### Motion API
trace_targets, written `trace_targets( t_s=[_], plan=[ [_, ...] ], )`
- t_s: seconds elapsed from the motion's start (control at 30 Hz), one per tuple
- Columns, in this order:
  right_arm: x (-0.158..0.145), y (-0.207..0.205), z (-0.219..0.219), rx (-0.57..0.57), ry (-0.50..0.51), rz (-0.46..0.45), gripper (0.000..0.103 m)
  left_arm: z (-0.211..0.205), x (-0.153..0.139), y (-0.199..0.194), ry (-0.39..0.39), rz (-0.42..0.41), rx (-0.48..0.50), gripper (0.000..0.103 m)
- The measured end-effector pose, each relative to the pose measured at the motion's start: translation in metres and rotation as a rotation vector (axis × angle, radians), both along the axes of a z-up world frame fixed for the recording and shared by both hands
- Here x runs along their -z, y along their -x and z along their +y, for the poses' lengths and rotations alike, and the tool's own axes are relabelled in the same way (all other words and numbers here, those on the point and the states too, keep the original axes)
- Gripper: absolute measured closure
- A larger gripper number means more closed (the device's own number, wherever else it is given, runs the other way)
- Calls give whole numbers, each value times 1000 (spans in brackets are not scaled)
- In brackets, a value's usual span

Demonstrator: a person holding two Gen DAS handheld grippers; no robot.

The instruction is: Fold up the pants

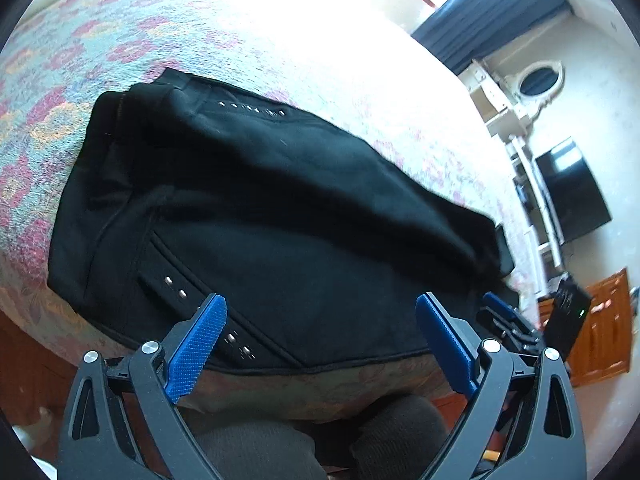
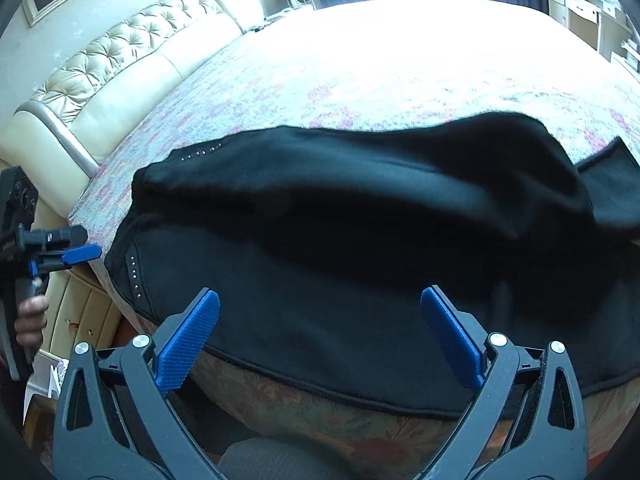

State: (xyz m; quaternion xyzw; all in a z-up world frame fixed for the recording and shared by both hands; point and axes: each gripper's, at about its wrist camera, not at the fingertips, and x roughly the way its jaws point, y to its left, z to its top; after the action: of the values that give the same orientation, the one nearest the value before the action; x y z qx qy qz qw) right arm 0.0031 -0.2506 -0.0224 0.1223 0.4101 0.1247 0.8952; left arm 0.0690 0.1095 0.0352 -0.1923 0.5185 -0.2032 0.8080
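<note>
Black pants (image 1: 256, 216) lie on a bed (image 1: 280, 40) covered by a pale spread with a pink and blue flower pattern. The pants are folded over on themselves: one dark layer lies across another, and their near hem runs along the bed's front edge. Rows of small silver studs (image 1: 176, 286) mark the fabric near the left end, with another row (image 1: 252, 109) farther back.

The left tool (image 1: 320, 312) hovers at the bed's near edge, its two blue-padded fingers (image 1: 196, 352) spread wide with nothing between them. The tips appear to sit just over the pants' hem, though the fisheye view makes it hard to tell whether they touch the cloth.

The right tool (image 2: 320, 308) is likewise wide apart and empty, poised above the near part of the pants (image 2: 340, 240). From this side, the left tool (image 2: 76, 255) shows at the far left, held by a hand (image 2: 30, 320) beside the bed's corner.

A cream tufted headboard (image 2: 120, 48) stands behind the bed. Dark curtains (image 1: 492, 12), a dark wall screen (image 1: 572, 192) and a wooden cabinet (image 1: 600, 328) fill the room's right side.
</note>
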Motion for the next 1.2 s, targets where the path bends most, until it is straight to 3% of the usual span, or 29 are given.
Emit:
trace_targets(
  t_s=[0.1,0.17,0.2,0.37,0.5,0.67,0.77,0.93,1.07,1.2],
  plan=[
    [-11,-14,-6,-21,2,-46,2,70,1,-53,144,51,-96,9],
    [-14,-27,-12,-28,-16,-56,2,103,9,-89,198,81,-123,9],
    [-14,-35,-14,-27,-21,-58,2,113,15,-105,200,96,-129,9],
    [-3,-71,-23,4,-24,-22,2,158,41,-181,53,106,-212,9],
    [16,-93,-27,-5,-62,28,2,146,71,-213,123,197,-116,9],
    [21,-114,-29,-42,-120,37,2,114,67,-220,367,218,81,9],
    [14,-127,-30,-66,-137,19,2,113,78,-226,350,244,105,9],
    [5,-160,-25,-143,-86,20,2,124,86,-231,438,303,111,9],
    [7,-198,-18,-232,-89,70,2,112,86,-239,368,347,77,9],
    [18,-232,-4,-325,-82,140,2,109,76,-254,354,178,37,9]
  ],
)
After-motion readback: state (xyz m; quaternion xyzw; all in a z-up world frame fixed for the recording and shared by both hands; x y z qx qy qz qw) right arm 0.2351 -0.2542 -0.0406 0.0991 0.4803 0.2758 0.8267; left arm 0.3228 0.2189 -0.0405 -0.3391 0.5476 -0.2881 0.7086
